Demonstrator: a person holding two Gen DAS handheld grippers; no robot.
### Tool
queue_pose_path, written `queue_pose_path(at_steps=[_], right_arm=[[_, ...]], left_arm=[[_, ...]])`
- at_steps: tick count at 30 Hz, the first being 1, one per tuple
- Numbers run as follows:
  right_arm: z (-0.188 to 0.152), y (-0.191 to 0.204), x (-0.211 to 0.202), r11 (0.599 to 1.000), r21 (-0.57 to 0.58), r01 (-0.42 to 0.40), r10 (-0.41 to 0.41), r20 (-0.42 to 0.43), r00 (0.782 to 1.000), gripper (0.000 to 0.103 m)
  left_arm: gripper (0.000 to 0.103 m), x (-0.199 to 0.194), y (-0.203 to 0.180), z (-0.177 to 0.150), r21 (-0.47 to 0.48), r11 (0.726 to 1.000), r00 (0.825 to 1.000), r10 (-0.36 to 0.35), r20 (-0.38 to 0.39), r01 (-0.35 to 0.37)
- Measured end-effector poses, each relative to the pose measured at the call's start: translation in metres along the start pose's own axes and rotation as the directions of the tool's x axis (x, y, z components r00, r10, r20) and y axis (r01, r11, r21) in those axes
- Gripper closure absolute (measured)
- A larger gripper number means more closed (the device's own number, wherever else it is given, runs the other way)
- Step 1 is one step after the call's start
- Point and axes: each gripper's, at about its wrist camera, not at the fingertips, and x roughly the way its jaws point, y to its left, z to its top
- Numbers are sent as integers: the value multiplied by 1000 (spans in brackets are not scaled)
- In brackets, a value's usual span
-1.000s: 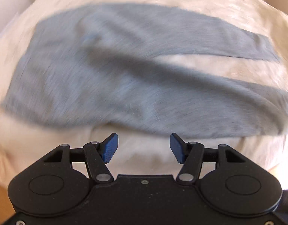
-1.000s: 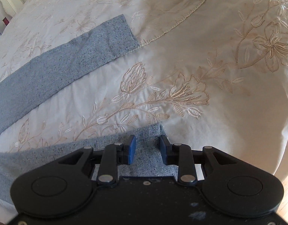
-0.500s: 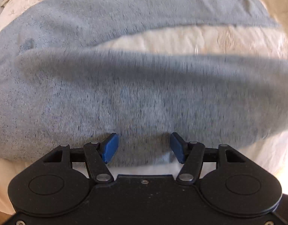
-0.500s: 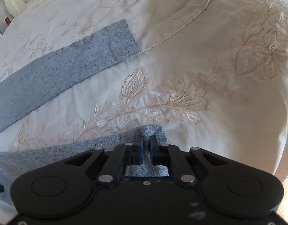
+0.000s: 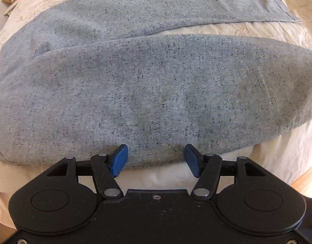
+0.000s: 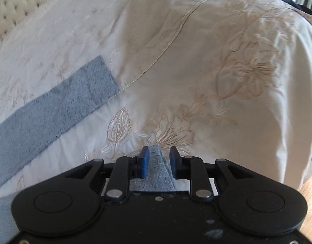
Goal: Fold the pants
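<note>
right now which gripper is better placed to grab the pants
Right. The right gripper already has a raised fold of the leg end between its jaws, which have just been opening. The left gripper is open at the pants edge, nothing between the pads.

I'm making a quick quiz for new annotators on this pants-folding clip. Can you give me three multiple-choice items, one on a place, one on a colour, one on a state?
1. Where do the pants lie?
A. on an embroidered bedspread
B. on a wooden floor
C. in a basket

2. What colour are the pads on the tongs?
A. red
B. blue
C. white

3. How do the left tongs stand?
A. shut on the cloth
B. shut on nothing
C. open above the near edge of the pants

Answers:
1 A, cream floral bedspread surrounds the grey fabric.
2 B, both views show blue pads.
3 C, a wide gap shows between the pads, no cloth pinched.
</note>
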Motion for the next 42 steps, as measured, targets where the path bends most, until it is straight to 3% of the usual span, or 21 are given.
queue_pose_path(at_steps=[3, 6, 16, 21, 26, 30, 38, 42], right_arm=[[-19, -14, -25, 1000, 21, 14, -15, 34, 999, 73], [-47, -24, -37, 999, 18, 45, -45, 4, 999, 72], [-121, -30, -39, 989, 148, -31, 49, -121, 991, 71], [-101, -18, -17, 982, 178, -68, 86, -97, 992, 71], [-78, -4, 11, 981, 189, -45, 73, -147, 986, 69], [-80, -3, 14, 982, 186, -30, 61, -163, 985, 68], [-97, -17, 23, 951, 310, -9, 78, -211, 974, 62], [-94, -20, 29, 920, 391, -33, 130, -223, 966, 63]], left_arm=[[39, 5, -2, 1, -1, 1000, 1000, 10, -8, -10], [39, 11, -5, 4, 7, 1000, 1000, 25, -16, -25], [39, 17, -13, 6, 28, 999, 999, 46, -23, -46], [39, 14, -14, 5, 19, 998, 998, 53, -20, -52], [39, -7, -8, -2, -19, 999, 999, 43, 31, -42], [39, -31, 6, -18, -94, 995, 996, 43, 80, -36], [39, -45, 38, -48, -213, 974, 993, 98, 69, -81], [39, -46, 57, -54, -253, 965, 992, 96, 80, -73]])
